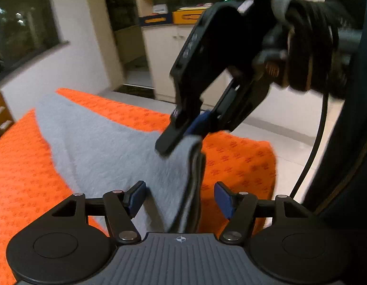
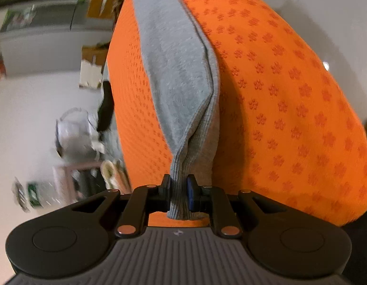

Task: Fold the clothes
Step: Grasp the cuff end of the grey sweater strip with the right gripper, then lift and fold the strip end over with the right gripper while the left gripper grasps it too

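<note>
In the right wrist view, the right gripper (image 2: 179,193) has its jaws nearly together, pinching a ribbed edge of the grey garment (image 2: 174,76) at the lower middle of the frame. A short bunch of the ribbed cloth sticks out below the pads, toward the camera. From the pinch the garment runs up the frame as a long folded band, its seamed edges lying one on the other, and it leaves the frame at the top centre. It lies over the orange patterned cover (image 2: 290,90), which fills the right half of the frame and shows as a narrower strip to the left of the band.

In the left wrist view, the left gripper (image 1: 179,201) has its jaws standing well apart at the lower middle of the frame. The garment (image 1: 117,147) hangs down between the two blue pads, its folded dark edge running toward the camera; neither pad presses on it, though the left pad is just beside the cloth. Above, at centre frame, the right gripper (image 1: 181,135) comes in from the upper right and clamps the top corner of the garment, holding it lifted. The cloth slopes from that corner down to the upper left, over the orange cover (image 1: 22,171). A pale tiled floor (image 1: 294,140) and a cabinet with shelves (image 1: 164,47) lie behind, blurred.
</note>
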### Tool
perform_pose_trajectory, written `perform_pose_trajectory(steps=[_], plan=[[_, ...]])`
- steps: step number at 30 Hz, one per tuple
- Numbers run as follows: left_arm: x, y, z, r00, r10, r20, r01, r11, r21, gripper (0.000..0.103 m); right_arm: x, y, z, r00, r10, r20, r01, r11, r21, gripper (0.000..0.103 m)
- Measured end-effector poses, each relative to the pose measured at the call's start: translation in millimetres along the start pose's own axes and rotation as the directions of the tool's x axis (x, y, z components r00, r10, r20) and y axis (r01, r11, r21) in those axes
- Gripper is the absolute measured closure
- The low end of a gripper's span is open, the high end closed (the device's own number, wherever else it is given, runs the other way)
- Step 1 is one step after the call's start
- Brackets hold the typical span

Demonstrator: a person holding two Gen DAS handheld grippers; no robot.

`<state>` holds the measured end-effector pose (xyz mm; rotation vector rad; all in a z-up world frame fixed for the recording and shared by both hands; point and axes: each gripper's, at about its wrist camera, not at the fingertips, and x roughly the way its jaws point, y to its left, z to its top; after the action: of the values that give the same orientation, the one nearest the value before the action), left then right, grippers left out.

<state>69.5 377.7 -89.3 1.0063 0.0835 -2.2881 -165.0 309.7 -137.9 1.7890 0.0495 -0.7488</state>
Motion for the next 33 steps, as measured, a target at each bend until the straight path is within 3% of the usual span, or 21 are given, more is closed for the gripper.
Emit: perform_pose_trajectory(steps=[9,10,11,12,13,16,18,19,21,25,28,33], plan=[[1,-14,-24,0.990,0.138,0.008,-0.138,0.988,0.073,0.038,-12,-22,-1,0.995,0.087,0.038,-0.093,0.977,0.192,0.087],[1,-15,-26,0.987,0.159,0.018,-0.160,0.983,0.091,0.045,-13,-26,-1,0.995,0.090,0.040,-0.097,0.974,0.204,0.087],[2,-15,-28,0.984,0.175,0.026,-0.176,0.979,0.105,0.058,-16,-30,-1,0.995,0.086,0.042,-0.093,0.975,0.203,0.087],[2,-14,-29,0.983,0.181,0.030,-0.183,0.976,0.116,0.068,-16,-29,-2,0.997,0.068,0.042,-0.075,0.980,0.183,0.087],[0,-13,-30,0.982,0.184,0.038,-0.187,0.974,0.126,0.086,-17,-29,-2,0.998,0.050,0.042,-0.056,0.985,0.160,0.084],[-4,-9,-29,0.983,0.178,0.049,-0.183,0.973,0.138,0.087,-19,-16,-2,0.999,-0.050,0.022,0.051,0.998,-0.024,0.081],[-6,-8,-29,0.984,0.169,0.048,-0.175,0.974,0.146,0.087,-23,2,-8,0.990,-0.140,0.022,0.142,0.964,-0.226,0.081],[-7,-7,-29,0.985,0.165,0.048,-0.171,0.974,0.151,0.087,-25,11,-11,0.982,-0.185,0.029,0.184,0.927,-0.326,0.080],[-6,-6,-27,0.987,0.156,0.045,-0.161,0.974,0.160,0.087,-28,33,-24,0.963,-0.260,0.066,0.254,0.803,-0.539,0.072],[-5,-1,-19,0.992,0.124,0.020,-0.126,0.981,0.148,0.087,-31,59,-56,0.934,-0.317,0.162,0.307,0.485,-0.819,0.057],[-12,5,-10,0.996,0.088,-0.007,-0.087,0.993,0.082,0.087,-30,61,-77,0.926,-0.304,0.222,0.305,0.258,-0.917,0.049],[-11,23,9,0.998,0.041,-0.048,-0.042,0.999,-0.014,0.087,-16,61,-105,0.926,-0.266,0.267,0.280,0.012,-0.960,0.039]])
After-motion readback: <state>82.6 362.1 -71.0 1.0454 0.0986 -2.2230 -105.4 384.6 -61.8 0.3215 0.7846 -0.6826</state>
